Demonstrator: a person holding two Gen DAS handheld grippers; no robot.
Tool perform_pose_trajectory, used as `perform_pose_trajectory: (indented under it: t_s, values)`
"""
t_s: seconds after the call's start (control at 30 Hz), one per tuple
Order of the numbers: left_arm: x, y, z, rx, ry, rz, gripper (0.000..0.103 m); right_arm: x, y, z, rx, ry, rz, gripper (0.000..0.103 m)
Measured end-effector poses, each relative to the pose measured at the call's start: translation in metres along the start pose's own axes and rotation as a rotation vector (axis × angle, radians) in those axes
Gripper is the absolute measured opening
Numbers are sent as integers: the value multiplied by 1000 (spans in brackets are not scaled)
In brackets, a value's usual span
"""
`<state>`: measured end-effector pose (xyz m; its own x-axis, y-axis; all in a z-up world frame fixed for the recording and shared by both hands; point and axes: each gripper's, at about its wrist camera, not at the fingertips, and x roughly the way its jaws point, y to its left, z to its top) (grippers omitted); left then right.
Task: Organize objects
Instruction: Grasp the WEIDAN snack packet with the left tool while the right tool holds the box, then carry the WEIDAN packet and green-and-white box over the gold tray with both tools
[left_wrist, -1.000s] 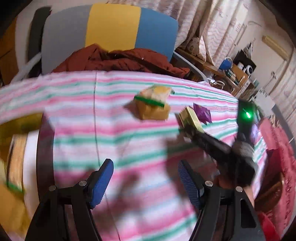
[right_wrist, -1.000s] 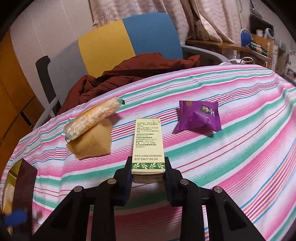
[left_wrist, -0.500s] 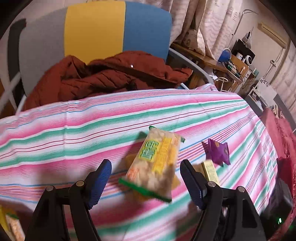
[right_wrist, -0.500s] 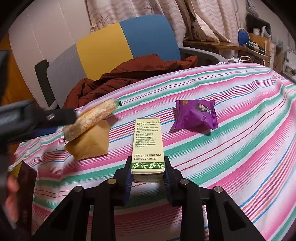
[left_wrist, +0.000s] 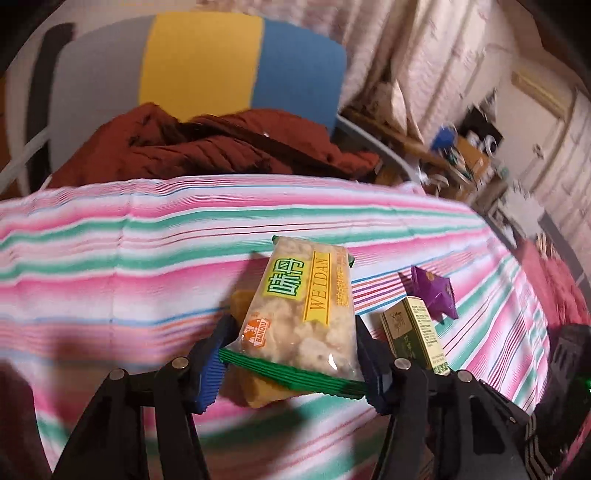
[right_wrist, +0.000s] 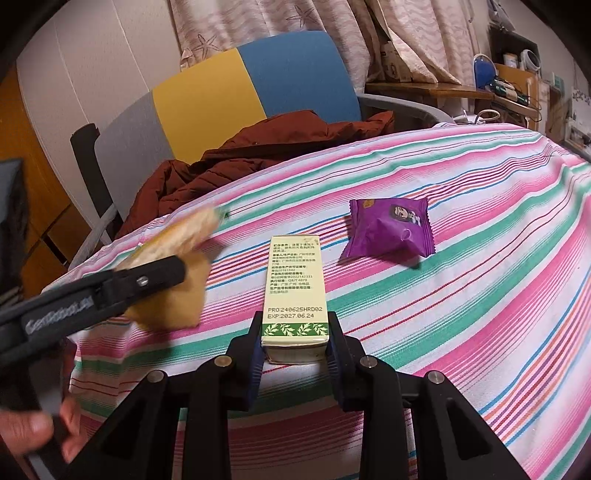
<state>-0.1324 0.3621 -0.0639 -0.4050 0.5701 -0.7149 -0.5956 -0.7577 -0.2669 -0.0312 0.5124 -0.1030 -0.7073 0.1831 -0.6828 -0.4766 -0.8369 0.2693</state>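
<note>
My left gripper (left_wrist: 291, 354) low centre of left wrist view, jaws closing around rice-cracker packet (left_wrist: 303, 314); packet between blue pads (left_wrist: 210, 373), contact on both sides unclear. Packet lies atop tan pouch (left_wrist: 258, 391) on striped cloth (left_wrist: 110, 266). My right gripper (right_wrist: 295, 354) bottom centre of right wrist view, pinching near end of cream box (right_wrist: 294, 288), box flat on cloth. Purple sachet (right_wrist: 388, 232) upper right of box, apart. Brown jacket (right_wrist: 266, 147) on chair (right_wrist: 258, 81) behind.
</note>
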Motion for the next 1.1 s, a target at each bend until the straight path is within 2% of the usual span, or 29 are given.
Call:
perform_pose_trajectory:
  t_s: [0.03, 0.1, 0.17, 0.3, 0.37, 0.5, 0.67, 0.77, 0.87, 1.0, 1.1]
  values:
    - [-7, 0, -6, -14, -24, 14, 62, 0, 0, 0, -1, 0, -1, 30]
    - [-14, 0, -16, -29, -41, -4, 61, 0, 1, 0, -2, -1, -4, 30]
    - [-17, -3, -31, -19, -21, -10, 61, 0, 1, 0, -3, -1, -5, 30]
    - [-33, -5, -50, -7, -37, -22, 61, -1, 2, 0, -3, -2, -13, 30]
    - [-42, -7, -48, -4, -41, -24, 61, -1, 1, 0, 2, -4, -13, 30]
    - [-62, -2, -27, -42, -76, -83, 61, -2, -1, 0, 8, -7, -23, 30]
    - [-75, 1, -26, -35, -77, -87, 61, -3, -2, 0, 19, -10, -28, 30]
    - [-82, 5, -44, -70, -62, -79, 61, -3, -2, 1, 17, -11, -30, 30]
    - [-90, 6, -76, -106, -28, -82, 61, -2, -2, 1, 14, -10, -33, 30]
    - [-95, -2, -109, -86, 7, -53, 62, -3, -2, 0, 13, -10, -34, 30]
    - [-97, -8, -120, -52, 30, -18, 66, -3, -2, 0, 12, -10, -36, 30]
